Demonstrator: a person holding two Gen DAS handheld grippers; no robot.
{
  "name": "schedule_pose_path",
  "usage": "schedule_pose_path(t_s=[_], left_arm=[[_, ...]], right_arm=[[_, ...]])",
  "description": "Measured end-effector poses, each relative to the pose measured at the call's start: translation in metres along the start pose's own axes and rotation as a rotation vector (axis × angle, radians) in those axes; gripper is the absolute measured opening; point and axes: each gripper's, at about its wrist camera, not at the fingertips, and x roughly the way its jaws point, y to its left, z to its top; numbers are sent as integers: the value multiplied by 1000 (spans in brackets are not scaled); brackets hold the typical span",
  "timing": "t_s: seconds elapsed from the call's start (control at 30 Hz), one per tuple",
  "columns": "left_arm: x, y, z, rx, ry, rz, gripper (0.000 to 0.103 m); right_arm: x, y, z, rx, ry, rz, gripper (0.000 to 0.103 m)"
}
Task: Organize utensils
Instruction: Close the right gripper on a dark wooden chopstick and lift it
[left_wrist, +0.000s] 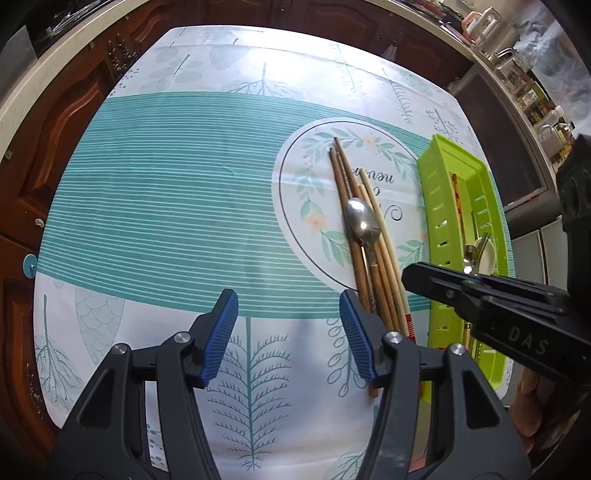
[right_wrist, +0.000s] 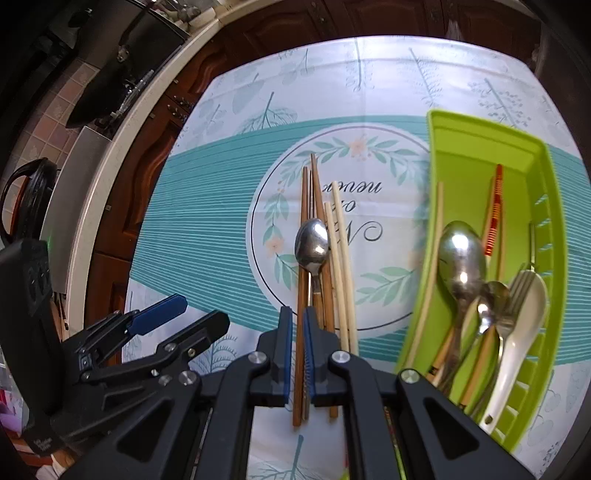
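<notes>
The loose pile (right_wrist: 317, 258) of utensils lies on the round printed motif of the cloth (left_wrist: 166, 184), just beside the green tray (right_wrist: 480, 147). It holds a metal spoon (right_wrist: 312, 242) resting bowl-up across several brown chopsticks (right_wrist: 304, 221), with a pair of pale chopsticks (right_wrist: 341, 258) along its tray side. This pile is what is left to sort.

The tray already carries part of the job: a large spoon (right_wrist: 461, 258), a smaller spoon (right_wrist: 487, 310), a fork (right_wrist: 519, 291), a white ladle spoon (right_wrist: 517, 332), a red chopstick (right_wrist: 495, 214) and a pale one (right_wrist: 437, 236) lying along its near wall. By my judgement the task is about halfway, with the tray filling and one heap outstanding.

The right gripper (right_wrist: 297, 354) hangs over the near ends of the brown chopsticks with its jaws drawn narrow; sticks show in the slit between the pads, but whether the pads actually press on them I cannot tell. The left gripper (left_wrist: 288, 332) stands moderately wide and empty over bare cloth, just left of the pile's near end, its right pad (left_wrist: 356, 339) close beside the sticks.
</notes>
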Motion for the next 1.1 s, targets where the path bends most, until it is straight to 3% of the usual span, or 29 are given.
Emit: schedule_pose_path(t_s=[0.27, 0.57, 0.83, 1.1], left_arm=[[4, 10, -1, -13, 10, 4, 54], [8, 19, -5, -33, 24, -4, 54], [4, 35, -5, -64, 13, -16, 54], [0, 52, -7, -102, 5, -15, 54]], right_arm=[[32, -6, 10, 51, 90, 13, 6], [45, 0, 5, 52, 129, -4, 6], [57, 8, 6, 39, 148, -76, 6], [61, 31, 5, -60, 129, -216, 7]])
